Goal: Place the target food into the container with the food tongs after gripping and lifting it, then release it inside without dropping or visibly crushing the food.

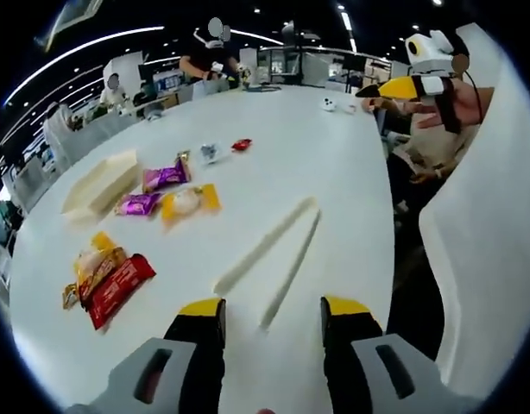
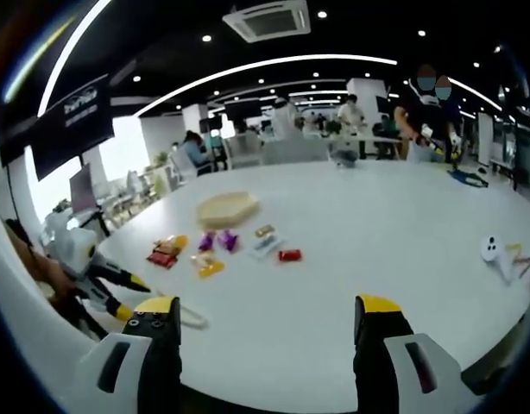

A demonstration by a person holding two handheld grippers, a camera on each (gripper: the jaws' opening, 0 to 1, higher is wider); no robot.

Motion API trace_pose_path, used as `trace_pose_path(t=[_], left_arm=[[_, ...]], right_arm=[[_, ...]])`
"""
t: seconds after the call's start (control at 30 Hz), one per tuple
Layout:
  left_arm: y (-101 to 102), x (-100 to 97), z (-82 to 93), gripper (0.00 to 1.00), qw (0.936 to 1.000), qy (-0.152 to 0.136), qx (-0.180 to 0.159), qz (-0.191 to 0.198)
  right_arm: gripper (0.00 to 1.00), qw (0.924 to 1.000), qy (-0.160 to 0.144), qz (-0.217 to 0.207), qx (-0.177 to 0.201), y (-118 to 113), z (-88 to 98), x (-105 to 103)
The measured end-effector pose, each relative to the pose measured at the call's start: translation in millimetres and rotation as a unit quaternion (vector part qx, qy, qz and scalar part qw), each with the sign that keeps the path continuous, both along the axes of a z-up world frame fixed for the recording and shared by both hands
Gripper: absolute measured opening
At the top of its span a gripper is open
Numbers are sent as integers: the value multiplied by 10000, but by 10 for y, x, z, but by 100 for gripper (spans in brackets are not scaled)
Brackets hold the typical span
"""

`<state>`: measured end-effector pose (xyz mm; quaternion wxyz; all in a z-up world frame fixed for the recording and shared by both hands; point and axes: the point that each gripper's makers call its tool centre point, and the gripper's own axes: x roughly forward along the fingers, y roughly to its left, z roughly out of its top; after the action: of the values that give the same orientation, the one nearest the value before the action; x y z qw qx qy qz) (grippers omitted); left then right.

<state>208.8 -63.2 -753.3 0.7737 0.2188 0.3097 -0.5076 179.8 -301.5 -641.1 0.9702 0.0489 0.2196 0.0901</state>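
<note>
Left gripper (image 1: 272,312) hangs low over the white table (image 1: 334,172), fingers (image 1: 202,312) apart, nothing between them. Just ahead of the tips lie the white food tongs (image 1: 267,252), flat on the table, arms splayed open toward the gripper and joined at the far end. Left of the tongs sits the wrapped food: a red packet (image 1: 118,289) touching a yellow-orange packet (image 1: 94,266) near the edge, further on a yellow packet (image 1: 189,203), two purple packets (image 1: 153,190), then a small silvery packet (image 1: 211,153) and a small red packet (image 1: 241,145). Cream shallow container (image 1: 101,183) lies beyond the purple ones, apart from them, nothing visible inside it. Which packet is the target, cannot tell. In the right gripper view the right gripper (image 2: 269,321) is held off the near table edge, fingers (image 2: 158,315) wide apart and empty; the packets cluster mid-table and the container (image 2: 226,207) is behind them. The left gripper (image 2: 105,274) enters at lower left there. People stand at the far side.
</note>
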Motion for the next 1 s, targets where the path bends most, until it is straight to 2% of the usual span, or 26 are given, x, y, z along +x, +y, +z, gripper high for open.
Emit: trace_pose_path(t=[0.43, 0.73, 0.87, 1.0], left_arm=[[-83, 38, -26, 33, 9999, 79, 11, -80], [-94, 67, -10, 27, 10000, 10, -23, -81], [-101, 56, -23, 18, 9996, -124, 64, -229], [-135, 33, -16, 11, 9994, -123, 35, -332]], right_arm=[[83, 9992, 174, 302, -174, 213, -173, 54], [83, 9988, 124, 464, -112, 364, -185, 157], [83, 9990, 97, 426, -87, 355, -183, 176], [83, 9991, 56, 405, -77, 345, -168, 194]])
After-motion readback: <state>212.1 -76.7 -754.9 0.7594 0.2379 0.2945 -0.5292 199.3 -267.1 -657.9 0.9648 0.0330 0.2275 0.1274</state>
